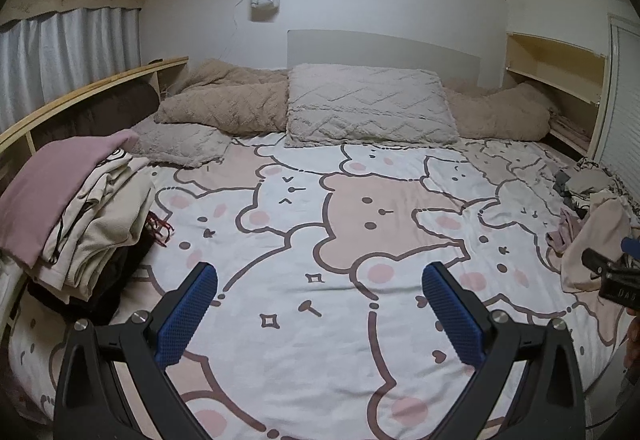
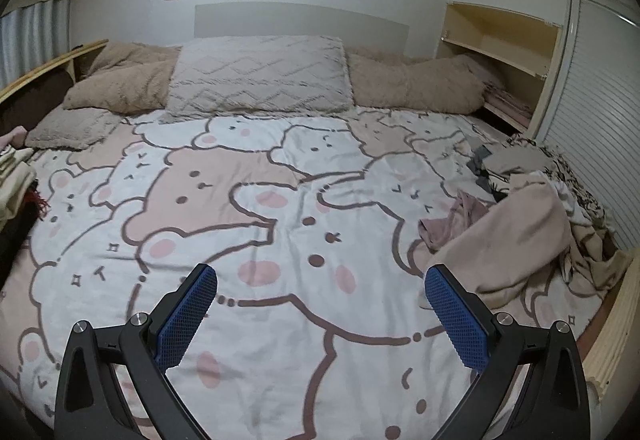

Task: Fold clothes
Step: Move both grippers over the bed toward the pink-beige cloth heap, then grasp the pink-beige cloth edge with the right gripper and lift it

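Below me spreads the bed (image 1: 320,340), its smooth cotton cover printed with big rounded bears in pink and white, outlined in brown. At its head lie plush pillows: a pale square pillow (image 1: 370,106) with a tufted zigzag pattern, flanked by fuzzy tan ones. The folded stack (image 1: 76,216) sits at the bed's left edge, a flat mauve piece on top of cream knits with something dark beneath; my left camera shows it whole, while my right one catches only a sliver at the frame edge. The unfolded heap (image 2: 532,216) lies crumpled along the right edge near a slatted door, a soft beige garment draped over a mauve one and patterned fabrics; the right view shows it fully, the left only part. My left gripper (image 1: 320,276) hangs above the cover with its blue, dimpled fingers (image 1: 188,320) spread wide and released, grasping nothing. My right gripper (image 2: 320,276) is likewise released, its fingers (image 2: 460,320) apart over the bedcover, the right one just beside the heap's beige hem.
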Tool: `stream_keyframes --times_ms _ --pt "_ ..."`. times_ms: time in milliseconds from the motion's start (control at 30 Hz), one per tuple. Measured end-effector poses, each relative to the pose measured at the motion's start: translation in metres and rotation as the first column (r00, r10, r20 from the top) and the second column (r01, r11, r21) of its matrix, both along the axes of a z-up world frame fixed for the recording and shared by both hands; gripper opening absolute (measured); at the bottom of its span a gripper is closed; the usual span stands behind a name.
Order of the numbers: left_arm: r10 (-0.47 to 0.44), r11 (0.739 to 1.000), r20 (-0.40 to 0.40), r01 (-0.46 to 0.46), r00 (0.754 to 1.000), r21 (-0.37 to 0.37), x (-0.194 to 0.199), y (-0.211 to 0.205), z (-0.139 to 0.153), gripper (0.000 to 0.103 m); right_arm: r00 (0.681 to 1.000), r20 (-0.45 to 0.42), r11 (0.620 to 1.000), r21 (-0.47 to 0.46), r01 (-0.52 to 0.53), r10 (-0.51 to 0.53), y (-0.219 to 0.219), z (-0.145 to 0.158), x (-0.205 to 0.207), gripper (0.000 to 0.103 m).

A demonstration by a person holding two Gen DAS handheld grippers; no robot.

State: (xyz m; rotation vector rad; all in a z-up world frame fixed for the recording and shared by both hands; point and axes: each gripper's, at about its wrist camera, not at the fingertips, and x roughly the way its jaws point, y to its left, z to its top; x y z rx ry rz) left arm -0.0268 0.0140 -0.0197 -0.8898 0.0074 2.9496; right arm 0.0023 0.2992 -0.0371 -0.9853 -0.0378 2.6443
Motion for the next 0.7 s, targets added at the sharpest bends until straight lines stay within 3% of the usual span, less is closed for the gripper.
stream_keyframes --times_ms 300,467,567,700 --pt "-0.034 0.999 0.127 0.032 0.991 0.017 -0.026 0.012 -0.030 0.103 0.997 0.057 0.998 -0.025 0.052 -0.051 0.026 -0.049 0.002 0.103" --pt "-0.016 0.999 0.113 0.021 0.993 -0.047 -0.031 0.023 -0.042 0.103 0.986 0.107 0.990 -0.045 0.131 -0.125 0.052 -0.078 -0.002 0.103" --pt "-0.032 0.998 0.145 0.039 0.989 -0.040 -0.040 0.028 -0.047 0.103 0.975 0.123 0.980 -0.055 0.192 -0.184 0.071 -0.093 -0.006 0.103" --pt "-0.040 0.999 0.197 0.046 0.980 -0.024 -0.052 0.030 -0.057 0.103 0.960 0.127 0.968 -0.006 0.251 -0.248 0.095 -0.106 -0.015 0.102"
